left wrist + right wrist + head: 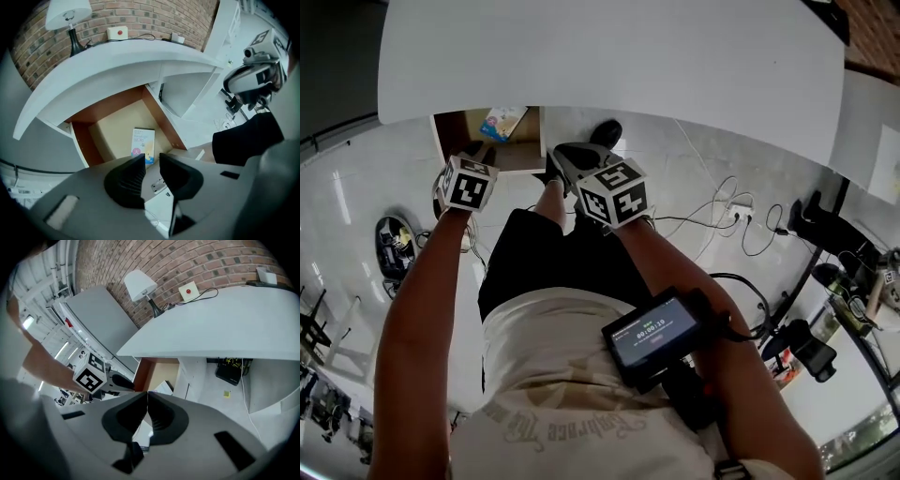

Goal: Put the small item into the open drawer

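Spotting a white lamp (69, 14) up on the white counter (609, 66) against a brick wall (197, 263), red-button box (117, 33) near it. Also seeing loose cables (722, 225) and a power strip (738, 208) down on the pale floor (347, 178).

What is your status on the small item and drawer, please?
Left gripper empty, jaws slightly apart; right gripper shut, empty. Small box lies flat inside open drawer. Nothing blocking.

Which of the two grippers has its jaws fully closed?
The right gripper: its jaw tips meet with nothing between them. The left gripper has a clear empty gap, with the small box in the drawer beyond.
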Available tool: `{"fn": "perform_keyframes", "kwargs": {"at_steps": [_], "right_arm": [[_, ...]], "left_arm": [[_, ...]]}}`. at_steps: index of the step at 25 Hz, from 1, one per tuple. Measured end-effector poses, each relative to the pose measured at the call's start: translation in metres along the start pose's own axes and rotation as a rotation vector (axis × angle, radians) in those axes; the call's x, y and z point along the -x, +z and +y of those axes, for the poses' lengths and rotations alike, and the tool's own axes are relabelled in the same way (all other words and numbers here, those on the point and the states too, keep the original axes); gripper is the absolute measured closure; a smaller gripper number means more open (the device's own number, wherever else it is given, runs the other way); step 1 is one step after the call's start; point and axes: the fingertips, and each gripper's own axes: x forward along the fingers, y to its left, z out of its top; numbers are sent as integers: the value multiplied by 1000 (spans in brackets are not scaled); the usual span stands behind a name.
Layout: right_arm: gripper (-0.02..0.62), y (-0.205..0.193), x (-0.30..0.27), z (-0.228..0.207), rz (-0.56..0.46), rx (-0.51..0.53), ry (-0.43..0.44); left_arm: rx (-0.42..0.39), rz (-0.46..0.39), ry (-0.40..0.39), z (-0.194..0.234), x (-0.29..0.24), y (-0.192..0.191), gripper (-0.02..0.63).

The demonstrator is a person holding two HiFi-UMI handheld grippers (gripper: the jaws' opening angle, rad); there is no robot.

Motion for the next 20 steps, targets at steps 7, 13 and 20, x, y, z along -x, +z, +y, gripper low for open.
{"fn": "perform_keyframes", "kwargs": {"at_steps": [7, 13, 20], "right_arm": [[589, 13, 8, 15, 11, 49, -20], [589, 23, 15, 29, 15, 96, -30], [589, 40, 16, 40, -3, 121, -25]], "left_arm": [[70, -96, -14, -9, 26, 0, 583], [183, -188, -29, -13, 50, 0, 595], [269, -283, -14, -5, 81, 6, 598]]}}
